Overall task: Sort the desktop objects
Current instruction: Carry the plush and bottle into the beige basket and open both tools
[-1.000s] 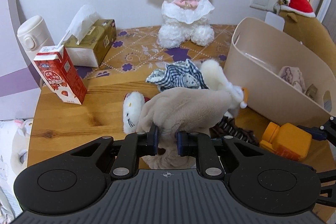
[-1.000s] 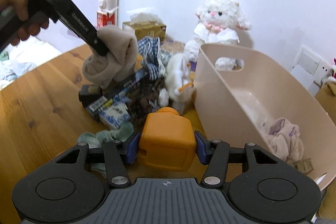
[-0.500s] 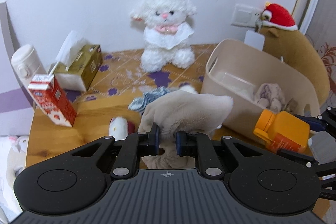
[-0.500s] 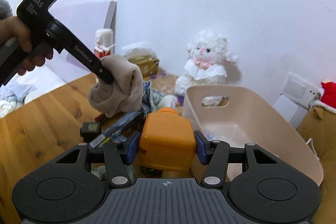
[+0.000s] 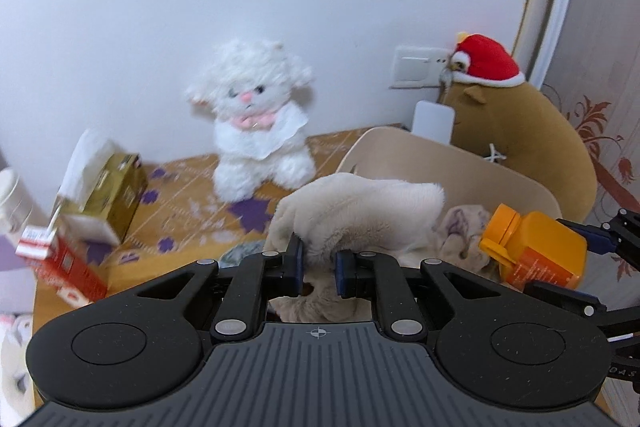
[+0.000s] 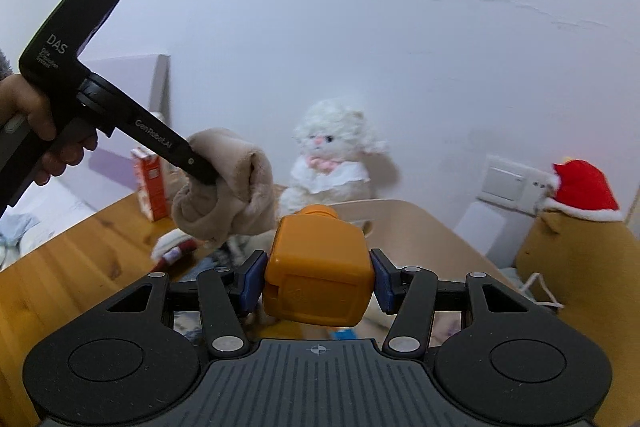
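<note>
My left gripper [image 5: 318, 269] is shut on a beige fluffy cloth [image 5: 360, 211], which hangs in the air near the left end of the beige plastic bin [image 5: 472, 167]. In the right wrist view the same cloth [image 6: 228, 187] dangles from the left gripper's black fingers [image 6: 196, 167], held by a person's hand [image 6: 36, 131]. My right gripper [image 6: 316, 281] is shut on an orange plastic bottle [image 6: 320, 279], lifted above the table in front of the bin [image 6: 420, 227]. The bottle [image 5: 536, 251] shows at the right of the left wrist view, over the bin. A pale crumpled cloth [image 5: 460, 227] lies inside the bin.
A white plush lamb [image 5: 256, 123] sits against the wall. A tissue box [image 5: 112, 195], a red carton [image 5: 60, 263] and a white flask [image 5: 12, 199] stand at the left. A brown plush with a red hat [image 5: 520, 131] is behind the bin. Several small items [image 6: 176, 251] lie on the wooden table [image 6: 60, 267].
Both grippers have risen with their loads and moved toward the bin. The beige cloth has left the pile on the table; the orange bottle now hangs over the bin's near side.
</note>
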{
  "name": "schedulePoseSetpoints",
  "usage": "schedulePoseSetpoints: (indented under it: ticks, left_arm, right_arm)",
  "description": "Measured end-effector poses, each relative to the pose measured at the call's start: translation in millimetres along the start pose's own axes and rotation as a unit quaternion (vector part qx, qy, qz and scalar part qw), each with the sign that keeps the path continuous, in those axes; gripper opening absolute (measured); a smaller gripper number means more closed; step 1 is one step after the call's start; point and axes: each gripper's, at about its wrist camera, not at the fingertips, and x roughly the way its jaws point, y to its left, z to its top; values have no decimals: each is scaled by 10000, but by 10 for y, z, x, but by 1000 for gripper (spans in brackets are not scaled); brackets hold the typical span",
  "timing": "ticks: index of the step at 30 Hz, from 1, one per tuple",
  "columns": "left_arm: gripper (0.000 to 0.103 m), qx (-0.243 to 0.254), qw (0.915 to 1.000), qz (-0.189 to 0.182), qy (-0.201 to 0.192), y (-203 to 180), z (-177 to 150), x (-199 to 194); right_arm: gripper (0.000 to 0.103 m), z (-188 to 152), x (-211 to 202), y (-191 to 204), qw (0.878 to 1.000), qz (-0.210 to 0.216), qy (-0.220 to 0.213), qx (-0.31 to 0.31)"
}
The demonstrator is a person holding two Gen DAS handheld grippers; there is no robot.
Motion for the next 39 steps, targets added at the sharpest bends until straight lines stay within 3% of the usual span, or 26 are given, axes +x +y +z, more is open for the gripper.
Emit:
schedulePoseSetpoints:
  ticks: [9, 19, 39]
  left_arm:
    - [14, 294, 9994, -182, 36, -361, 152, 273]
    - [14, 642, 9971, -291, 282, -711, 256, 663]
    - [14, 1072, 9862, -572, 1123, -1082, 102, 1266]
  right_arm:
    - [52, 3, -45, -345, 9981, -566, -66, 227]
    - [52, -121, 81, -609, 9924, -1043, 184, 623]
    - [52, -304, 482, -750, 9818, -1140, 1070, 1079]
